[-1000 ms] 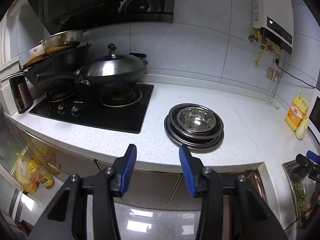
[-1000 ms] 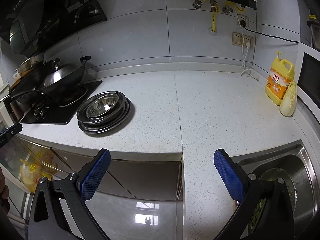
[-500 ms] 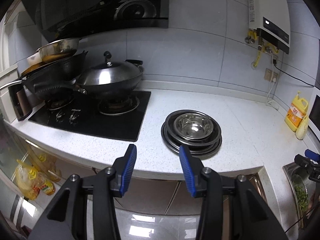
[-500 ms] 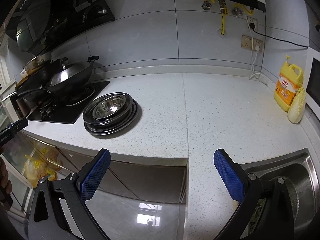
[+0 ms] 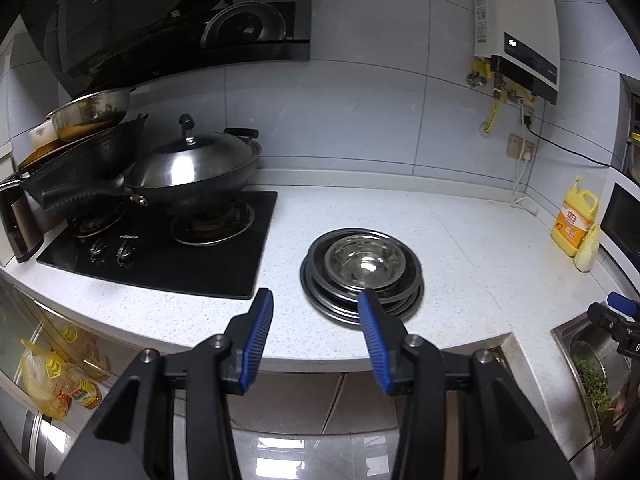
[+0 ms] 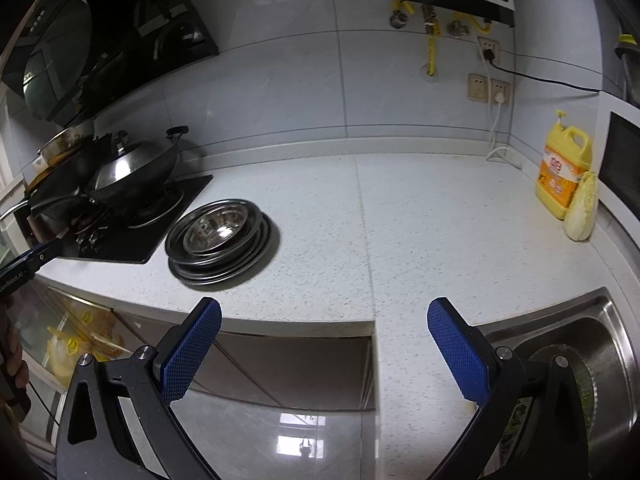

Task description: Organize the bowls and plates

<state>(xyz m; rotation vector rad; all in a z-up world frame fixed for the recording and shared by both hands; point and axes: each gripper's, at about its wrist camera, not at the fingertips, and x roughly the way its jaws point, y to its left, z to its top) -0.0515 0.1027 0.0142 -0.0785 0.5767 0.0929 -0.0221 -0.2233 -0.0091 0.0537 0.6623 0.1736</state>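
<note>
Left wrist view: left gripper (image 5: 316, 300) half-spread, empty, hangs off the counter edge; stack of dark round metal plates (image 5: 362, 276) with a shiny steel bowl (image 5: 365, 260) nested on top sits just beyond the fingertips, right of the black glass hob (image 5: 160, 248). Best approach low, take the bowl rim first. Right wrist view: right gripper (image 6: 324, 322) wide, empty; stack (image 6: 220, 240) beside the hob (image 6: 132, 236), well off to its left.
</note>
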